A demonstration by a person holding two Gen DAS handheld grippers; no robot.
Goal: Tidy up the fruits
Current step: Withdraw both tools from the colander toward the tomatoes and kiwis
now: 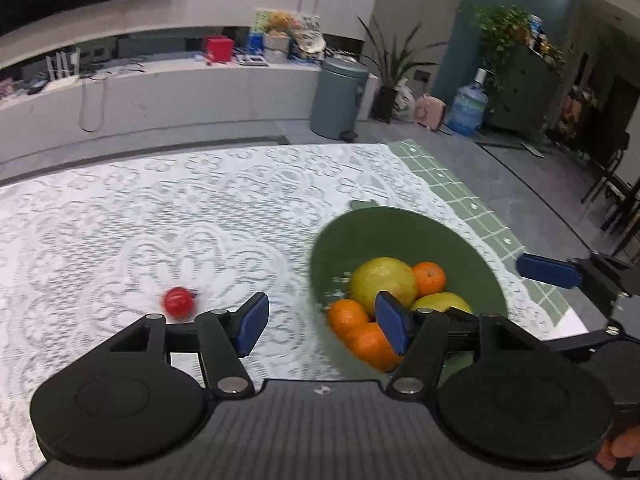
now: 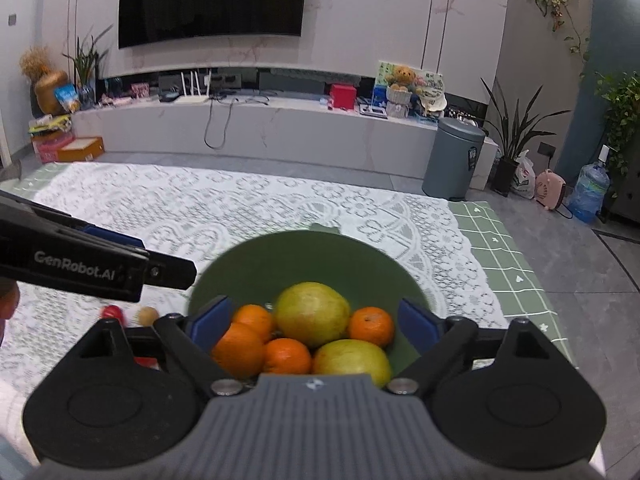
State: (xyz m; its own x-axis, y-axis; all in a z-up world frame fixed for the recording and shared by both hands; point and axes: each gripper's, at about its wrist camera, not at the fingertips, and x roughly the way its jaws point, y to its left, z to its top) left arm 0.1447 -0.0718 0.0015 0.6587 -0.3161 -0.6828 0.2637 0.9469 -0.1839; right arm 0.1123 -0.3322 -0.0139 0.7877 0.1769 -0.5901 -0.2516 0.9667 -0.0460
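Note:
A green bowl (image 1: pixel 472 248) (image 2: pixel 248 256) sits on the white lace tablecloth and holds several oranges (image 2: pixel 370 326) and two yellow-green fruits (image 2: pixel 312 314). A small red fruit (image 1: pixel 179 302) lies on the cloth left of the bowl; in the right wrist view it (image 2: pixel 112 313) shows beside a small tan fruit (image 2: pixel 147 315). My left gripper (image 1: pixel 322 320) is open and empty, hovering over the bowl's left rim. My right gripper (image 2: pixel 312 322) is open and empty, its jaws spread above the fruits in the bowl. The left gripper's body (image 2: pixel 80 270) crosses the right wrist view at left.
The lace cloth (image 1: pixel 160 216) covers a table with a green checked mat (image 2: pixel 504 252) at its right edge. Beyond the table stand a TV console, a grey bin (image 2: pixel 452 156), plants and a water jug (image 2: pixel 588 192).

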